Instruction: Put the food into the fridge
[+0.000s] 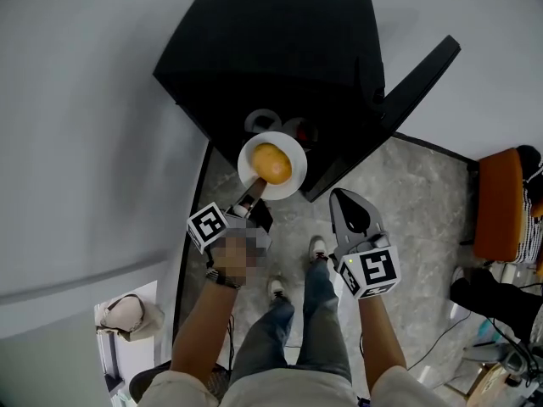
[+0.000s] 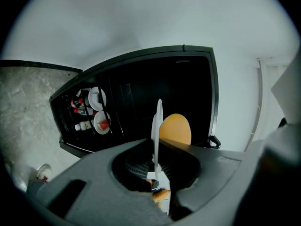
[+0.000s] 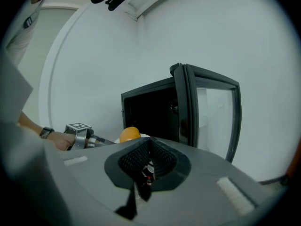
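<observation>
A round orange piece of food (image 1: 271, 163) lies on a white plate (image 1: 293, 179). My left gripper (image 1: 252, 200) is shut on the plate's near rim and holds it in front of the open black fridge (image 1: 280, 49). In the left gripper view the plate (image 2: 158, 121) stands edge-on between the jaws, with the food (image 2: 176, 130) to its right. Behind it are fridge shelves (image 2: 91, 112) with plates and bottles. My right gripper (image 1: 342, 200) hangs shut and empty to the right of the plate. The right gripper view shows the food (image 3: 130, 134) and the left gripper (image 3: 80, 132) before the fridge (image 3: 150, 109).
The fridge door (image 1: 420, 79) stands open to the right, its glass pane (image 3: 214, 114) close ahead of my right gripper. An orange chair (image 1: 499, 202) and cables stand at the right. A bag (image 1: 127, 314) lies at lower left. The person's feet (image 1: 297, 270) are on the marble floor.
</observation>
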{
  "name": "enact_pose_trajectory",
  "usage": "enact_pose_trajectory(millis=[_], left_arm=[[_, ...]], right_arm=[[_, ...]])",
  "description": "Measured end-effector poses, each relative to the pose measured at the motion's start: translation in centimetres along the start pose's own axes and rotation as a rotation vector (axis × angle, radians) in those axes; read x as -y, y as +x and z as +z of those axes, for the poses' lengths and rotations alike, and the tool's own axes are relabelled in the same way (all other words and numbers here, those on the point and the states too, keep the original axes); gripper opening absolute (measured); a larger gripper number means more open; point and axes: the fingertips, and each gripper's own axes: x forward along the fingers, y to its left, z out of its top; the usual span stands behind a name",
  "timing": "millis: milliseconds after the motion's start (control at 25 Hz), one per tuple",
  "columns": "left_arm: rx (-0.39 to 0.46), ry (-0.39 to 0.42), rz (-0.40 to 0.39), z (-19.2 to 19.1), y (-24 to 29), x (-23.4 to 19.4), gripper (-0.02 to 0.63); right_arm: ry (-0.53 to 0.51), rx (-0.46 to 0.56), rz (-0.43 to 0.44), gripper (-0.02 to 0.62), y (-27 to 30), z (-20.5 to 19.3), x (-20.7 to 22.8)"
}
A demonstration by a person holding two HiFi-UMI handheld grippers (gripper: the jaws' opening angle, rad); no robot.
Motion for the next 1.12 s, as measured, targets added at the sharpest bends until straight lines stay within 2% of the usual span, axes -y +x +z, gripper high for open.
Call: enact_pose_trajectory(millis=[480, 640, 760, 1120], left_arm=[[0.008, -0.046, 0.04, 1.1, 3.7, -5.0, 0.007], [0.031, -0.07, 0.014, 1.9, 5.0, -5.6, 0.006], [0.033, -0.044, 0.062, 2.4, 5.5, -7.4, 0.006], [0.038, -0.037, 0.087, 3.7, 8.1, -10.0, 0.008]], right_arm=[[0.004, -0.035, -0.006, 0.005, 1.7, -2.5, 1.2], [-0.004, -0.048, 0.01, 0.005, 2.4, -3.1, 1.2], [0.007, -0.047, 0.016, 0.006, 2.7, -3.5, 1.3], [0.007, -0.06, 0.042, 0.006, 3.5, -3.9, 1.4]])
